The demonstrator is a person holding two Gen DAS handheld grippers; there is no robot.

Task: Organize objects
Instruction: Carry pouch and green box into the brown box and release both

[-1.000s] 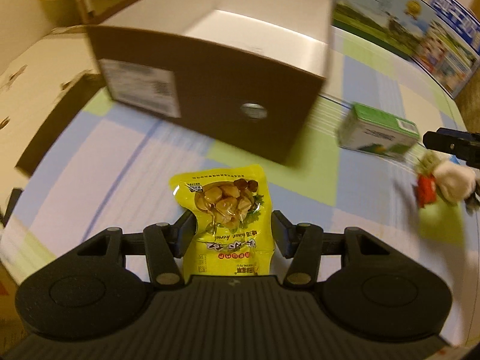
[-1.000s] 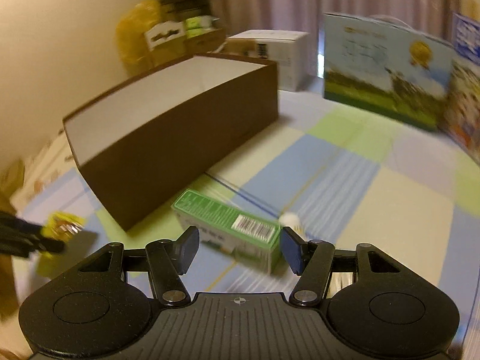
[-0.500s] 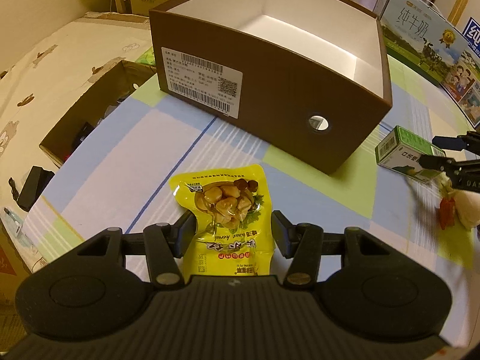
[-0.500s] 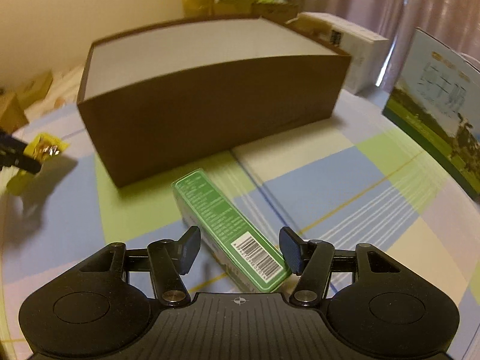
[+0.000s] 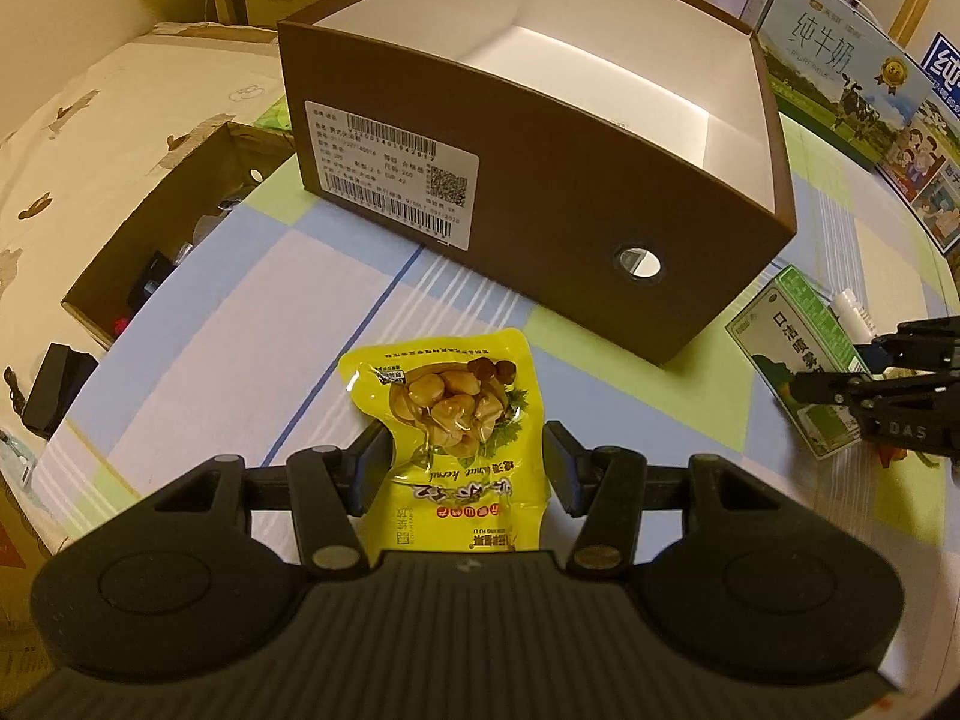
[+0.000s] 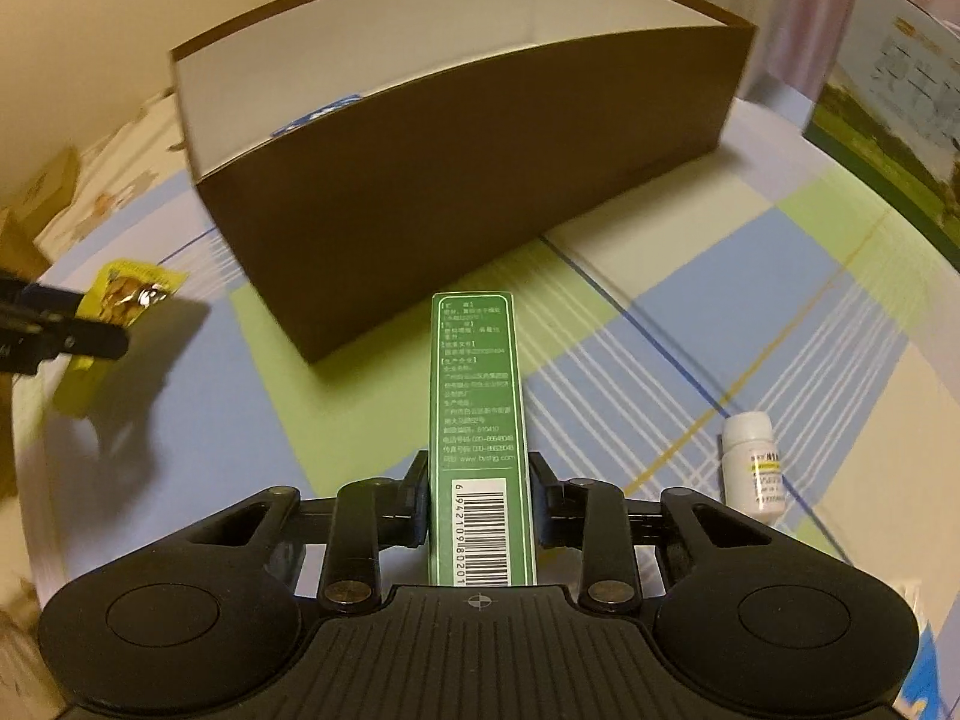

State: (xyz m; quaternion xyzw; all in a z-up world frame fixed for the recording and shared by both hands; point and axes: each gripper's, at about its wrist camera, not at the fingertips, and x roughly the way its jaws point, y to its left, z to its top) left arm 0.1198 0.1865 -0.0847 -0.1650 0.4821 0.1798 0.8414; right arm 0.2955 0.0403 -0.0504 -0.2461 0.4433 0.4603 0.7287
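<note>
My right gripper (image 6: pixel 479 498) closes its jaws on the green carton (image 6: pixel 479 420), now lengthwise between them on the checked mat beside the brown box (image 5: pixel 540 192); a second ago it lay askew. Light, stiff card: best pinched across its narrow sides. My left gripper (image 5: pixel 465 462) pinches the limp, slippery yellow snack pouch (image 5: pixel 450 420), unchanged.

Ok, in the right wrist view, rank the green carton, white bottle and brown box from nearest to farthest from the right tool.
1. Green carton, between the closing jaws.
2. White bottle, lower right on the mat.
3. Brown box, straight ahead, beyond the carton.
</note>
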